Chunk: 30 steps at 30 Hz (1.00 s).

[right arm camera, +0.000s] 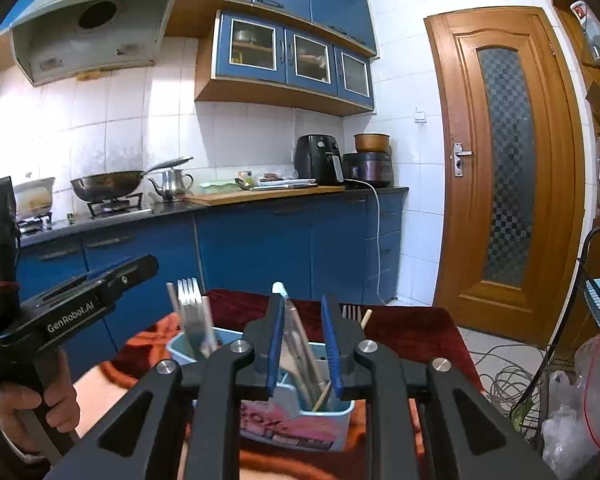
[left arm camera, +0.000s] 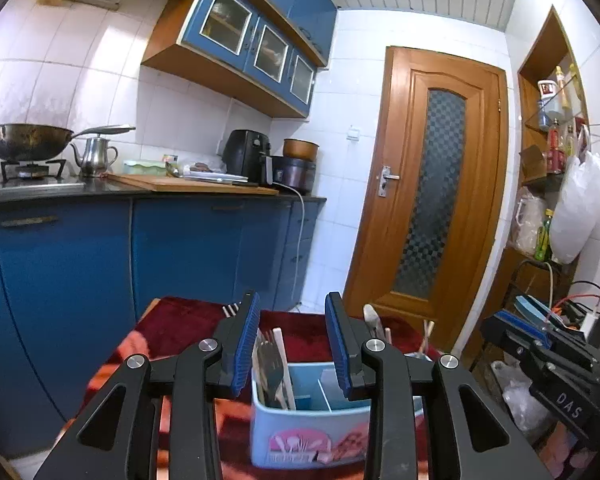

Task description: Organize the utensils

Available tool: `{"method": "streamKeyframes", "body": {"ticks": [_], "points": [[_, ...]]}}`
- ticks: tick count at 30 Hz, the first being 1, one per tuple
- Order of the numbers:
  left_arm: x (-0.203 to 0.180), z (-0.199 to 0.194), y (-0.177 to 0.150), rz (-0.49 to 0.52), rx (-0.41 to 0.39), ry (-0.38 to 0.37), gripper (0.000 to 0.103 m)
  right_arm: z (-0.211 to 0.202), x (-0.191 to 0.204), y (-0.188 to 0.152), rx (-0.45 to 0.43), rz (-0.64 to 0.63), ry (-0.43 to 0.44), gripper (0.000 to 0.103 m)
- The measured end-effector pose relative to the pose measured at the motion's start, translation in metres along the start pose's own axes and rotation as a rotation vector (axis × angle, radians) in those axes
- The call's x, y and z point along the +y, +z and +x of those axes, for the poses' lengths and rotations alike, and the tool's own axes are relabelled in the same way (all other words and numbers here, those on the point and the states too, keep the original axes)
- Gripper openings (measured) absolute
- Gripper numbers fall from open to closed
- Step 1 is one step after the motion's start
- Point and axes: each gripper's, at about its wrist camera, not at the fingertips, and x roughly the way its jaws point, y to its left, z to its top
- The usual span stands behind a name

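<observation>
My left gripper [left arm camera: 293, 344] hangs released, jaws spread with nothing between them, just above the light blue utensil caddy [left arm camera: 312, 436] on the red cloth [left arm camera: 180, 320]. Forks [left arm camera: 270, 364] stand in its left compartment. My right gripper [right arm camera: 302, 346] is likewise unclenched over the caddy's right end, where chopsticks [right arm camera: 323, 394] and a white-tipped utensil [right arm camera: 279, 290] lean between its spread jaws, untouched

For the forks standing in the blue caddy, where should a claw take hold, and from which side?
Grip the forks just below the tines, coming down from above. They stand upright, handles sunk in the caddy, so only their upper ends are exposed.
</observation>
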Motion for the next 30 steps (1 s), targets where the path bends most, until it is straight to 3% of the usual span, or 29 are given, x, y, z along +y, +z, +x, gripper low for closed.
{"method": "streamKeyframes", "body": {"ticks": [9,16,20,22,23,30], "points": [[-0.005,-0.052,0.001,0.038,0.064,0.016,0.036,-0.055,0.024,-0.001,-0.026,0.025,0.057,0.041],[-0.007,-0.093,-0.014,0.070,0.094,0.039,0.051,-0.086,0.041,-0.021,-0.025,0.030,0.063,0.062],[-0.008,-0.108,-0.028,0.089,0.111,0.066,0.071,-0.098,0.044,-0.037,-0.016,0.042,0.043,0.074],[-0.009,-0.113,-0.036,0.116,0.108,0.091,0.075,-0.102,0.044,-0.046,-0.004,0.056,0.033,0.080],[-0.010,-0.115,-0.040,0.128,0.104,0.104,0.077,-0.103,0.044,-0.050,0.002,0.062,0.024,0.085],[-0.001,-0.113,-0.083,0.120,0.158,0.162,0.078,-0.105,0.041,-0.094,0.053,0.076,-0.030,0.090]]}}
